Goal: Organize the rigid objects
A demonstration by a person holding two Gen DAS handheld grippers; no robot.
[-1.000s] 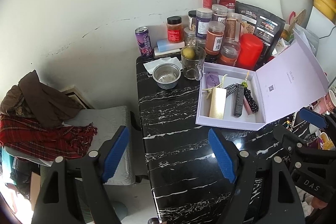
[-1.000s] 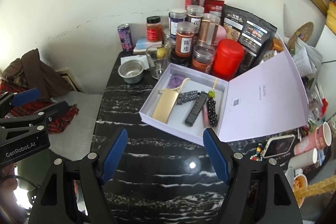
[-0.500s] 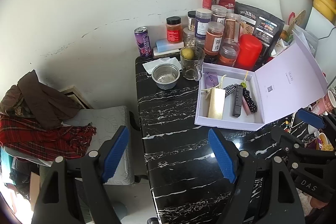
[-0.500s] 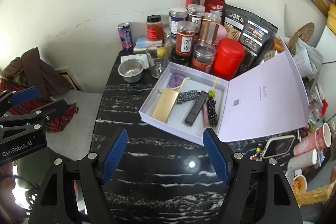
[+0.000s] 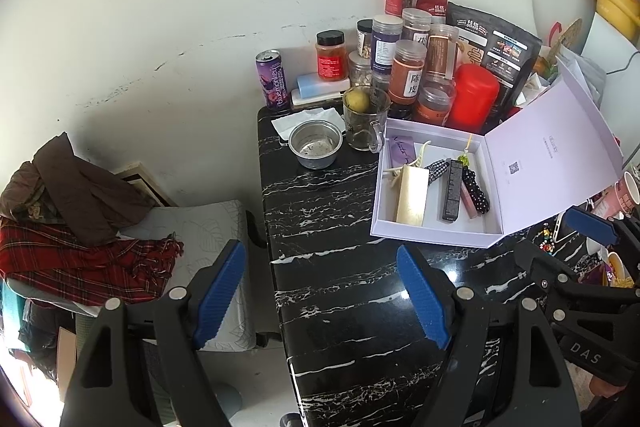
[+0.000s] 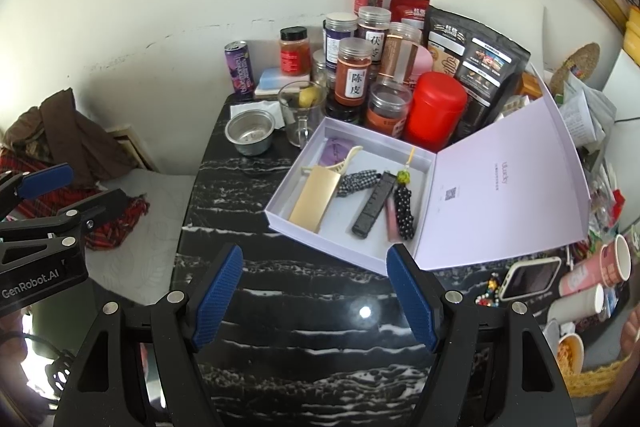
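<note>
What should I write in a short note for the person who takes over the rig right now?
Left hand-held gripper: open, empty, above the near edge of the black marble table.
Right hand-held gripper: open, empty, above the table just in front of the box.
The lilac box lies open, lid tilted back. Inside: gold case, black bar, beaded strap, checked pouch.
Done: these things are in the box.
Left, probably: close the lid. The steel bowl and glass mug stand outside the box.
</note>
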